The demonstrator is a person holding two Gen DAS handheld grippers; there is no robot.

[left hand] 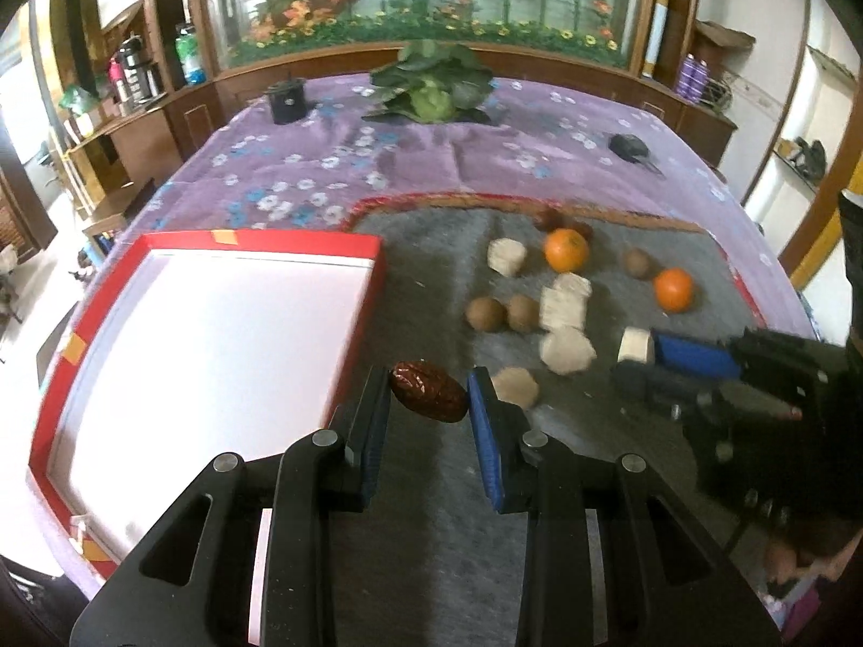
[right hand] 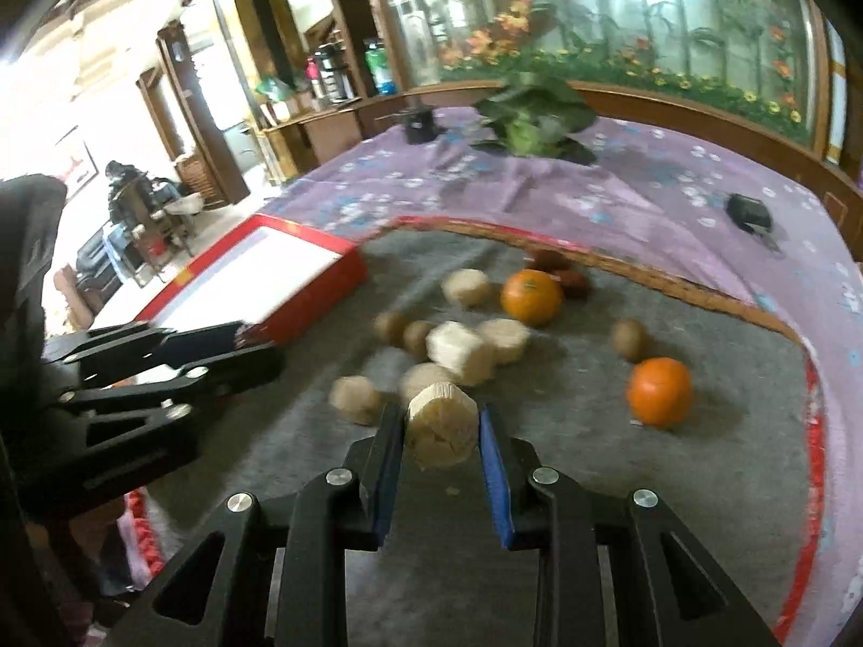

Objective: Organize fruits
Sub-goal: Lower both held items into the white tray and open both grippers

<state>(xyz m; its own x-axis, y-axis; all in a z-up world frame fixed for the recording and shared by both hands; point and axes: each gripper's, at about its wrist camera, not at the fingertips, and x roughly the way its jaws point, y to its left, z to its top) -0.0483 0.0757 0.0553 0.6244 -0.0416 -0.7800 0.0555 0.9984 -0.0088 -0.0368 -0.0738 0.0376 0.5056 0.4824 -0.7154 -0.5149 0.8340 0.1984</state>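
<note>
Red box (left hand: 108, 323): at the grey mat's (left hand: 431, 485) left edge. Left gripper (left hand: 429, 396): fingers clamped on a brown date (left hand: 429, 391) beside the box's right wall. Right gripper (right hand: 441, 434): fingers clamped on a pale foam-wrapped fruit (right hand: 441, 431), mid-mat.

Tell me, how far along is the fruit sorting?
Barely begun. The red box is bare inside. In hand: the left claw grips a dark red date, and the right claw grips a pale beige chunk. Left on the grey mat: two oranges, kiwis and more beige chunks.
</note>
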